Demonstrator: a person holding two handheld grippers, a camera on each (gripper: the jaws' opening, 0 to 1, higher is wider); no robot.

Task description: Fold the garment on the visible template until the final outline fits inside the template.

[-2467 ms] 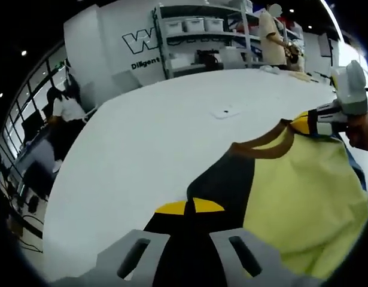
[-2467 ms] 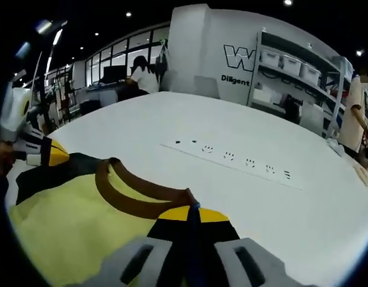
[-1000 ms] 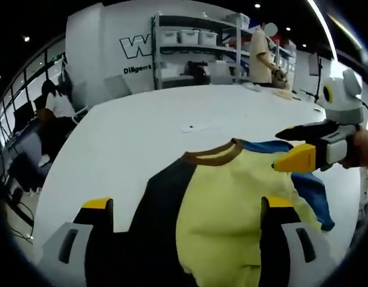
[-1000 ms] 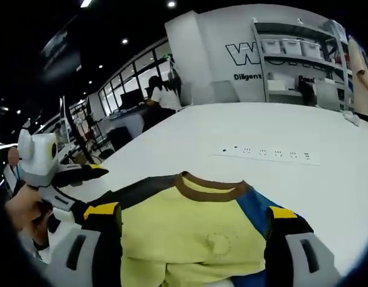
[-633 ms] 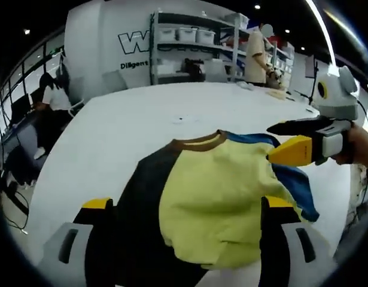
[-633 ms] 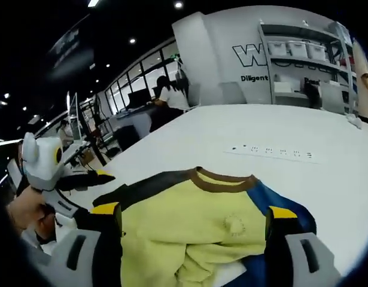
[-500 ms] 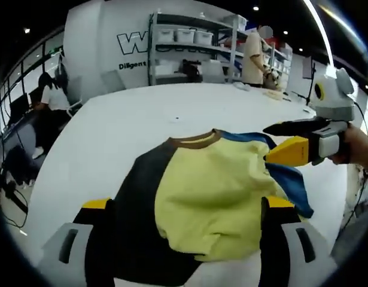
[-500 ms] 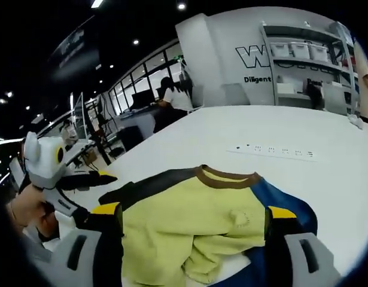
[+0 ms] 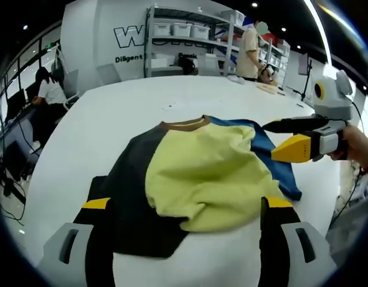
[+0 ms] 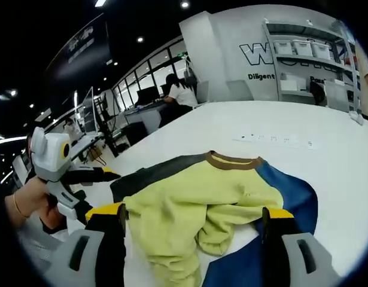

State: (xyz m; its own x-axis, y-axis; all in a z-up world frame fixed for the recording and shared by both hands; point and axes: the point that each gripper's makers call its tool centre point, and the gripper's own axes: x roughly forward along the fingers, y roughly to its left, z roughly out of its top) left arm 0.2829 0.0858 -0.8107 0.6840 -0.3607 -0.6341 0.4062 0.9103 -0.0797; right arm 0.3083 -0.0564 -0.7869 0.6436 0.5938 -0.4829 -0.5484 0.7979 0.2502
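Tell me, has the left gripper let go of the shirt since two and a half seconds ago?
Yes. The left gripper was shut on the shirt; now it is open, drawn back from the collar, the shirt lying on the table.

The place was a large open lab or workshop hall with a dark ceiling set with spot lights. A wide white worktop [image 9: 130,113] stood before metal shelving [image 9: 184,42] holding storage bins [image 9: 172,28], beside a white wall with large lettering [image 10: 270,54]. A person sat at a desk [image 10: 142,110] with monitors by tall windows [image 10: 127,89].
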